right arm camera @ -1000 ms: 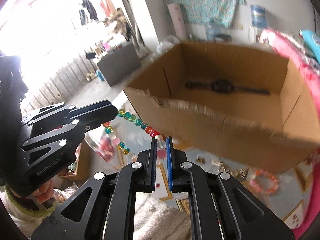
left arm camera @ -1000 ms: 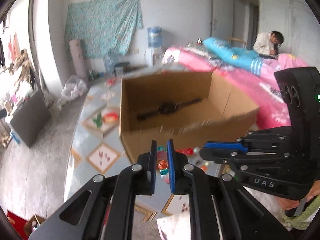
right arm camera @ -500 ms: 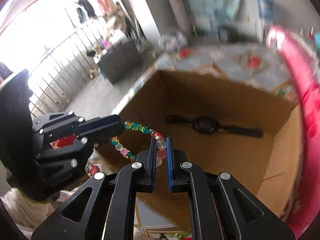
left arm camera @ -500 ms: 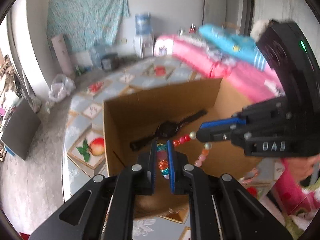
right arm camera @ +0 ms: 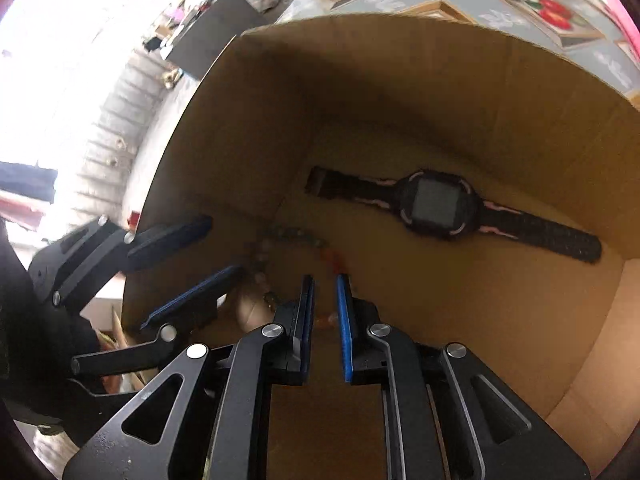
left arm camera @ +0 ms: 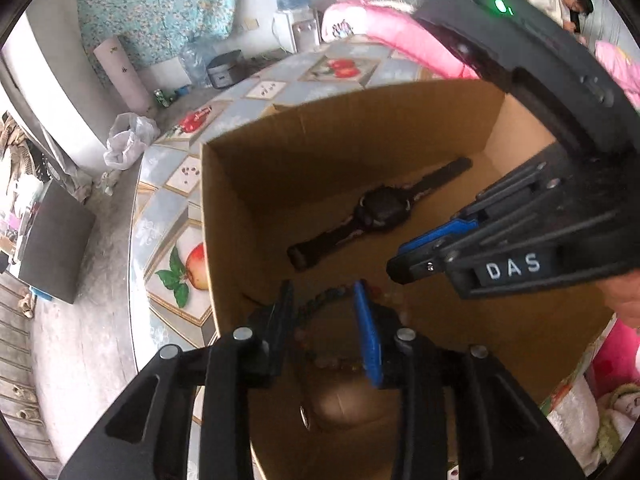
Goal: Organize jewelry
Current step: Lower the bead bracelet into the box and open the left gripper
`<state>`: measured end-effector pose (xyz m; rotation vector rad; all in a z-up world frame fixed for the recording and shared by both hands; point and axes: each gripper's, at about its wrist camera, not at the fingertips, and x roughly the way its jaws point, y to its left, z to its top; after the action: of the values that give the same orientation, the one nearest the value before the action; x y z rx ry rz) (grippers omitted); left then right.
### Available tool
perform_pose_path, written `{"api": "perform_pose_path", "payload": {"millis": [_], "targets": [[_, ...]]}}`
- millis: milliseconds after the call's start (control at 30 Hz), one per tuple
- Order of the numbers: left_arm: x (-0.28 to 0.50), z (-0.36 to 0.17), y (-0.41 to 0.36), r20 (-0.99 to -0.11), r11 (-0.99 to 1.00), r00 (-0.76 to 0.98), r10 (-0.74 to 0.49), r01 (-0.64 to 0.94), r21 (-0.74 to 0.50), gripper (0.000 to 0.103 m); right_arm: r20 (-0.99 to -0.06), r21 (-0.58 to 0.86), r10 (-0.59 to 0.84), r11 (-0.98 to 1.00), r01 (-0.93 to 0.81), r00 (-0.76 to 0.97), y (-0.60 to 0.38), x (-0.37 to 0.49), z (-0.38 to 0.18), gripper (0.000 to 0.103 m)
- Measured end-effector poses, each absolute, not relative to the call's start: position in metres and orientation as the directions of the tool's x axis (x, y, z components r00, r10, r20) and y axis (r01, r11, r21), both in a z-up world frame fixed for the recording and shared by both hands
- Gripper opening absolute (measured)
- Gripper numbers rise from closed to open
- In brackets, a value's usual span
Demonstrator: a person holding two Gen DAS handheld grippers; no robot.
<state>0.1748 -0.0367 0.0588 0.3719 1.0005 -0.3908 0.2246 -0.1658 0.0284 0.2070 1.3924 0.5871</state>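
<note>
Bead string (right arm camera: 296, 240) lies blurred on the floor of the cardboard box (left arm camera: 344, 128), near the front left corner, just beside a black wristwatch (right arm camera: 440, 204). Left tool (left arm camera: 323, 296) is seen with jaws opening, beads loose in the gap and no pad pressing. Right tool (right arm camera: 325, 292) is opening too; a few beads (right arm camera: 326, 318) show between its blue pads, apparently released. String is judged light, limp and smooth, likely to slump and slide. Hold is best taken across one or two beads. Worktop (left arm camera: 168, 216) carries the box.
</note>
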Motion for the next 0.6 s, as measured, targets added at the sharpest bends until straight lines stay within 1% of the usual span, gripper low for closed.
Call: {"api": "perform_pose_path", "payload": {"millis": [67, 133, 200, 300, 333, 400, 500, 600], "targets": [[0.172, 0.065, -0.033, -0.843, 0.880, 0.510, -0.169, 0.463, 0.104, 0.031, -0.848, 0.483, 0.519, 0.839, -0.253, 0.104, -0.175, 0.217, 0.035, 0.013], [0.166, 0.071, -0.028, -0.823, 0.890, 0.537, -0.188, 0.448, 0.088, 0.033, -0.807, 0.525, 0.568, 0.815, -0.244, 0.160, -0.187, 0.202, 0.048, 0.016], [0.161, 0.079, -0.022, -0.801, 0.901, 0.562, -0.206, 0.429, 0.069, 0.038, -0.763, 0.558, 0.602, 0.798, -0.230, 0.235, -0.202, 0.184, 0.064, 0.023], [0.145, 0.093, -0.008, -0.761, 0.918, 0.605, -0.236, 0.395, 0.029, 0.042, -0.688, 0.598, 0.635, 0.770, -0.221, 0.351, -0.218, 0.158, 0.086, 0.024], [0.139, 0.098, -0.005, -0.745, 0.918, 0.616, -0.257, 0.395, 0.010, 0.043, -0.654, 0.609, 0.644, 0.759, -0.230, 0.396, -0.223, 0.141, 0.095, 0.024], [0.119, 0.106, 0.000, -0.708, 0.911, 0.636, -0.307, 0.411, -0.027, 0.044, -0.615, 0.614, 0.653, 0.749, -0.251, 0.443, -0.229, 0.122, 0.107, 0.025], [0.089, 0.109, 0.001, -0.668, 0.888, 0.642, -0.377, 0.456, -0.062, 0.045, -0.593, 0.571, 0.647, 0.758, -0.316, 0.479, -0.221, 0.082, 0.117, 0.026], [0.064, 0.102, -0.004, -0.655, 0.868, 0.625, -0.424, 0.487, -0.096, 0.045, -0.600, 0.551, 0.653, 0.756, -0.353, 0.463, -0.211, 0.070, 0.118, 0.026]]}}
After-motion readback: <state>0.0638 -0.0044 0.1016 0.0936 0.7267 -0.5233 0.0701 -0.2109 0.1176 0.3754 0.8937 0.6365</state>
